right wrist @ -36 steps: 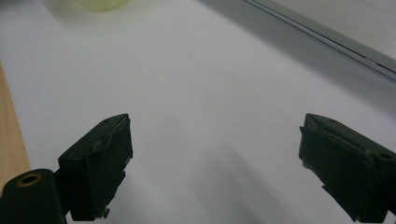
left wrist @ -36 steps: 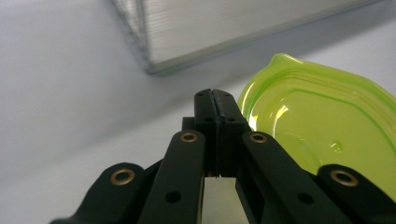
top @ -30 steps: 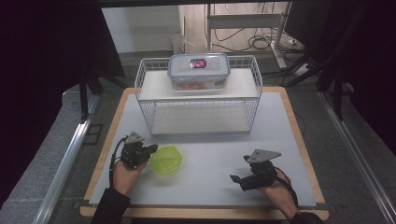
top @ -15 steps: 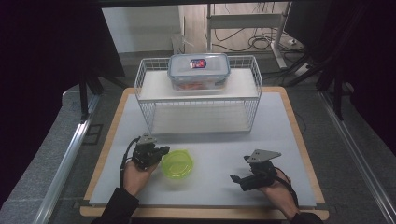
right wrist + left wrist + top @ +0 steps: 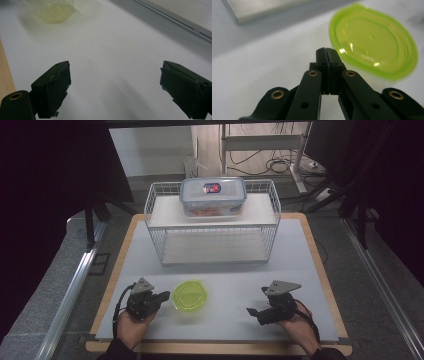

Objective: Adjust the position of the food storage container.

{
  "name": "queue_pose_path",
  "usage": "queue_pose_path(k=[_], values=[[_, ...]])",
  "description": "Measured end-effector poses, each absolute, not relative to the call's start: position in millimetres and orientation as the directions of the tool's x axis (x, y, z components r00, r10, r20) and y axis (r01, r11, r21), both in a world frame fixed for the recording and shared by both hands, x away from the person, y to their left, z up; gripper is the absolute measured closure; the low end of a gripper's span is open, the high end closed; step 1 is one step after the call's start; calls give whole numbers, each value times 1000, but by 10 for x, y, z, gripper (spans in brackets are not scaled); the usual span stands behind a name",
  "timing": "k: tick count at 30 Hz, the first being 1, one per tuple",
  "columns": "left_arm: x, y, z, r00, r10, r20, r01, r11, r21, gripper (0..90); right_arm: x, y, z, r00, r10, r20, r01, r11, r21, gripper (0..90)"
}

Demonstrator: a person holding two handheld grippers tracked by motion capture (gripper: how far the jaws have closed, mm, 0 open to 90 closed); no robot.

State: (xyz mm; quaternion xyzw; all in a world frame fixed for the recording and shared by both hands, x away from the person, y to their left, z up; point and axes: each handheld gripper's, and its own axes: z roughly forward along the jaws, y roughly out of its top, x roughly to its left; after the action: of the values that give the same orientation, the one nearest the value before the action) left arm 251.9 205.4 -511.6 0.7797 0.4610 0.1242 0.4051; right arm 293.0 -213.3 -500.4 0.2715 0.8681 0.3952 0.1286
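A small clear tub with a lime-green lid [image 5: 190,296] stands on the white mat near the front edge. In the left gripper view the lid [image 5: 372,42] lies just right of my jaw tips. My left gripper [image 5: 164,298] is shut with nothing in it [image 5: 326,51], its tips close beside the lid's rim; I cannot tell whether they touch. My right gripper [image 5: 253,312] rests on the mat at the front right, open wide and empty [image 5: 115,82]. The tub [image 5: 53,10] shows far off in the right gripper view.
A white wire rack [image 5: 212,225] stands at the back middle of the mat. On its top shelf sits a clear box with a blue-rimmed lid [image 5: 213,195]. The rack's base edge [image 5: 180,15] runs past my right gripper. A wooden border [image 5: 320,255] frames the mat.
The green-lidded tub slid right along with my left gripper. That gripper has since drawn back left and toward the front edge. My right gripper has stayed put.
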Motion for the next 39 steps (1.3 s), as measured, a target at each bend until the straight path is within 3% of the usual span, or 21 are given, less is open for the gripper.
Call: queue_pose_path(k=[9,39], values=[[2427,1902,-5196,579,796,-179,632,-299,714,895,2933,-2130,-5012,-818,575,-8,372,540,755,94],[2886,1663,-5366,580,779,-239,675,-295,676,895,2957,-2119,-5058,-818,575,5,391,550,738,94]])
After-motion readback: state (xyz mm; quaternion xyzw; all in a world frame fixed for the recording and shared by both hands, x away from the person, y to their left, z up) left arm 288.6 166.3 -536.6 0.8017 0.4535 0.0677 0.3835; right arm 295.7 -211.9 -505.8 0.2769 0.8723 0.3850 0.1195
